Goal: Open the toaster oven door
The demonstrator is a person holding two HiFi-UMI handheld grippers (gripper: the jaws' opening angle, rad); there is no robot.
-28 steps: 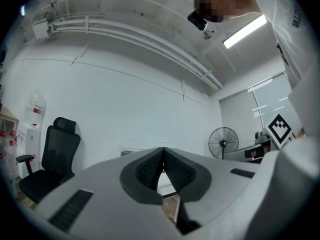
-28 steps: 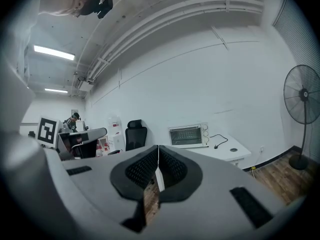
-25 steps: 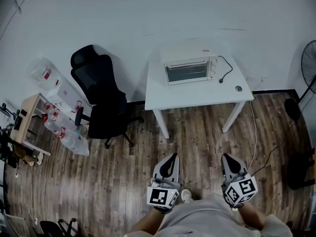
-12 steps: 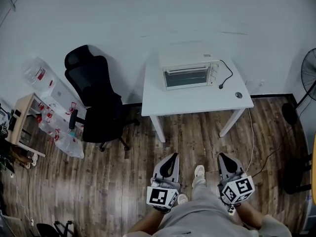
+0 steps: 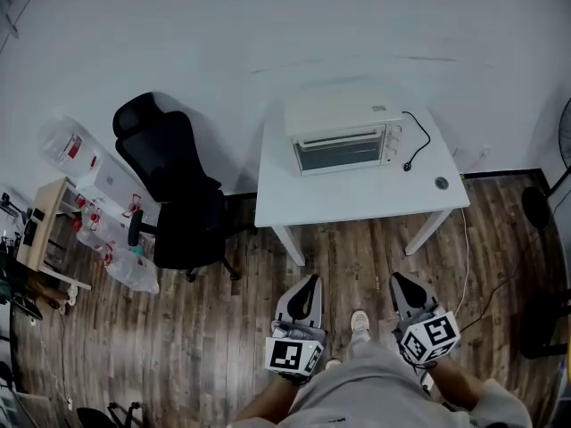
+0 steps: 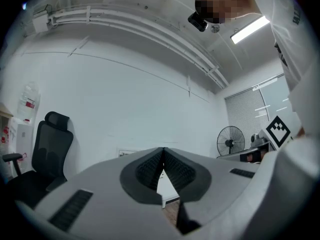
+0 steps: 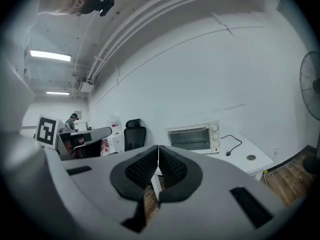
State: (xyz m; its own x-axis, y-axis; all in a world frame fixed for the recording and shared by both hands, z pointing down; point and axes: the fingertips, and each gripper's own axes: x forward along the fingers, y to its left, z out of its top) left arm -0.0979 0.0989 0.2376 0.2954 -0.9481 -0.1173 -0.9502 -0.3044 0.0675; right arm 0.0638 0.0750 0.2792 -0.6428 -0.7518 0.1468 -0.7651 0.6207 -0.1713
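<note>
A cream toaster oven [image 5: 343, 137] stands on a white table [image 5: 357, 194] against the back wall, its glass door closed. The right gripper view also shows the toaster oven [image 7: 194, 137], far off and a little right of the jaws. My left gripper [image 5: 305, 294] and right gripper [image 5: 403, 288] hang low in the head view, well short of the table, above the wood floor. Both are shut with nothing between the pads. In its own view the left gripper [image 6: 163, 154] points at the white wall and hides most of the table.
A black office chair [image 5: 174, 190] stands left of the table. Plastic bags and a small wooden stand [image 5: 45, 226] sit at the far left. A black power cord [image 5: 419, 145] lies on the table's right side. A standing fan [image 7: 312, 84] is at the right.
The view has shifted closer to the table, and the oven looks slightly larger. A foot has stepped forward between the grippers. Both grippers stay shut and held low.
</note>
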